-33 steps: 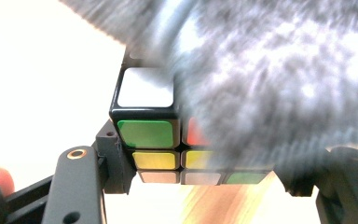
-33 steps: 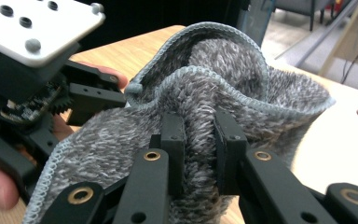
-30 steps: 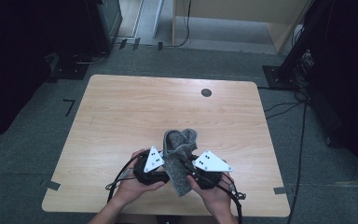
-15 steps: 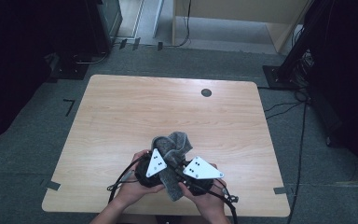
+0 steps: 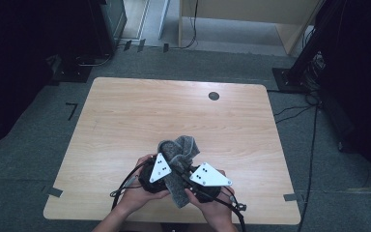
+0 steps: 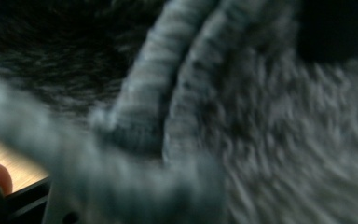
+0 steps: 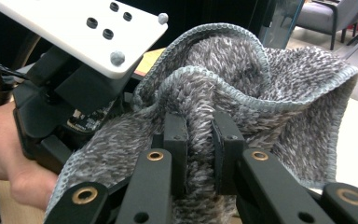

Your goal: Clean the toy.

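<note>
A grey fluffy towel [image 5: 179, 151] is bunched up over the near middle of the wooden table [image 5: 125, 121], held between both grippers. My left gripper [image 5: 170, 168], with a white three-cornered plate on top, is buried in the towel's left side and grips it. In the left gripper view the blurred towel [image 6: 261, 140] hides its jaws. My right gripper [image 7: 199, 135] is shut on a thick fold of the towel [image 7: 242, 84]. The left gripper's body [image 7: 70, 107] sits just to the left of that fold. In the high view the right gripper [image 5: 189, 175] is at the towel's right side.
A small black round grommet [image 5: 214, 95] sits near the table's far edge. Cables [image 5: 125, 186] trail from the grippers over the near edge. Dark equipment and a wooden cabinet stand on the floor beyond the table.
My right gripper has shifted a little left toward the left gripper. The towel between them has bunched up higher. The left hand has stayed in place.
</note>
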Action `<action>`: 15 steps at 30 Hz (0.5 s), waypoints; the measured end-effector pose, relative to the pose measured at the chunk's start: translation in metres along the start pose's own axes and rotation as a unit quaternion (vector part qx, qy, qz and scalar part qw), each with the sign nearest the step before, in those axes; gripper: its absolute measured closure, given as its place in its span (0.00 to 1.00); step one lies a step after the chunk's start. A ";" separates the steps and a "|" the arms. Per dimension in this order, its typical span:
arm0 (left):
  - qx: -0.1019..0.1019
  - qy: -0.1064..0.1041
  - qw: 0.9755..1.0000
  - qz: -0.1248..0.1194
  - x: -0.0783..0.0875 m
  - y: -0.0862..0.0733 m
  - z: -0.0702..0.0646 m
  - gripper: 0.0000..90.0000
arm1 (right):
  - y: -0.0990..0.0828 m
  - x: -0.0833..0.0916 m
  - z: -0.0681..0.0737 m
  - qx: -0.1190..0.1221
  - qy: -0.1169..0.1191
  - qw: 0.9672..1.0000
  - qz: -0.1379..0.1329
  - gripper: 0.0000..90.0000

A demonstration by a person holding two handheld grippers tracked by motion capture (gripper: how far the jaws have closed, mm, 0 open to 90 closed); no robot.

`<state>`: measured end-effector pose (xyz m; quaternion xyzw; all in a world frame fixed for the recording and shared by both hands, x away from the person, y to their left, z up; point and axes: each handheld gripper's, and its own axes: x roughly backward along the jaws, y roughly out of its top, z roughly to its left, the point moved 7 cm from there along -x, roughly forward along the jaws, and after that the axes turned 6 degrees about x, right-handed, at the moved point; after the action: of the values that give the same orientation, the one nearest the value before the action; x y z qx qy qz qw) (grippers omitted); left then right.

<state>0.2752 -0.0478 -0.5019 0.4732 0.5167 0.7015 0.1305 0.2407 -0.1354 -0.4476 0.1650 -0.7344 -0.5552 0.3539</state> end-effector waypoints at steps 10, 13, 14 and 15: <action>0.003 -0.005 1.000 -0.009 0.002 0.003 0.000 0.38 | -0.003 0.009 -0.020 -0.038 -0.037 0.999 -0.006 0.89; -0.001 -0.003 1.000 -0.007 0.001 0.002 -0.003 0.38 | 0.001 0.002 0.000 -0.004 -0.007 1.000 -0.007 0.89; -0.001 -0.003 1.000 -0.007 0.001 0.002 -0.003 0.38 | 0.000 0.002 -0.002 -0.006 -0.008 1.000 -0.006 0.89; 0.000 -0.004 1.000 -0.008 0.001 0.002 -0.003 0.38 | 0.000 0.002 -0.002 -0.006 -0.008 1.000 -0.006 0.89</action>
<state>0.2733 -0.0497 -0.5002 0.4718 0.5195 0.6989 0.1381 0.2402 -0.1380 -0.4463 0.1629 -0.7328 -0.5628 0.3459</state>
